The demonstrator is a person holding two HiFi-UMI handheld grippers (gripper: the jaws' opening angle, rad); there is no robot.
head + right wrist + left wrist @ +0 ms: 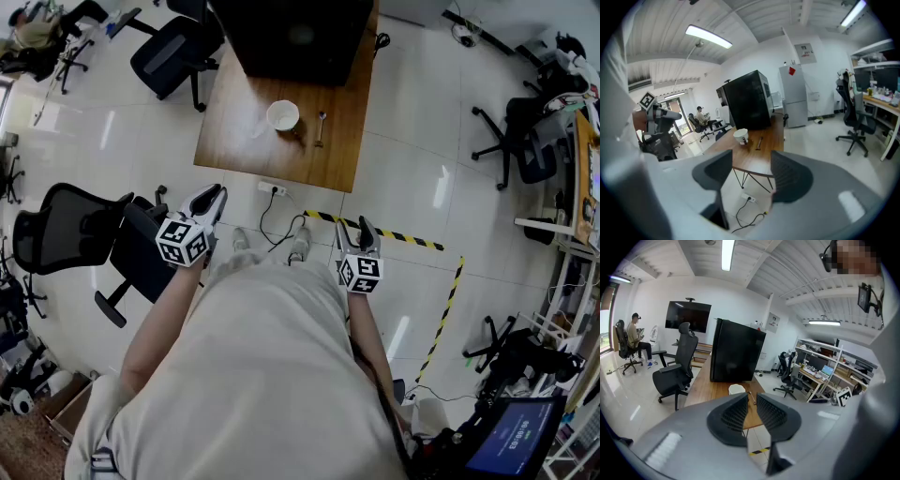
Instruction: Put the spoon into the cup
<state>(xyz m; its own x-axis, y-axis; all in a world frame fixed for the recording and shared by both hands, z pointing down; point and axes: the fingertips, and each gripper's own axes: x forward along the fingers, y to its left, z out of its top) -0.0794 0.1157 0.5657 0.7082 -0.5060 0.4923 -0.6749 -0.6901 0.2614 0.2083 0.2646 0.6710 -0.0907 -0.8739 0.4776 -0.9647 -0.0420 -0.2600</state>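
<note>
**Small metal spoon [321, 128] lies outside the white round cup [283, 114]: nothing done yet**

The spoon rests flat on the brown wooden table [239, 131], just to the right of the cup and apart from it, with its handle running near to far. The cup stands upright near the table's middle, in front of a large black box [291, 37] that fills the far end.

I judge the task has not started. Both grippers hang well short of the table, over the white tiled floor, and neither is near the spoon. My left gripper [216, 192] has its jaws almost together, with only a thin slit between the pads and nothing in it. My right gripper [360, 225] has its jaws spread wide and is also empty; through the gap I see the table edge and a cable on the floor. Everything is still to do: reach the table, grasp the spoon, lift it, and lower it into the cup.

The spoon is tiny in every view, so I cannot tell which end is the bowl or whether it faces up. I cannot see inside the cup. In the left gripper view, the jaws cover most of the spoon. The person's body hides the near floor in the head view.
</note>
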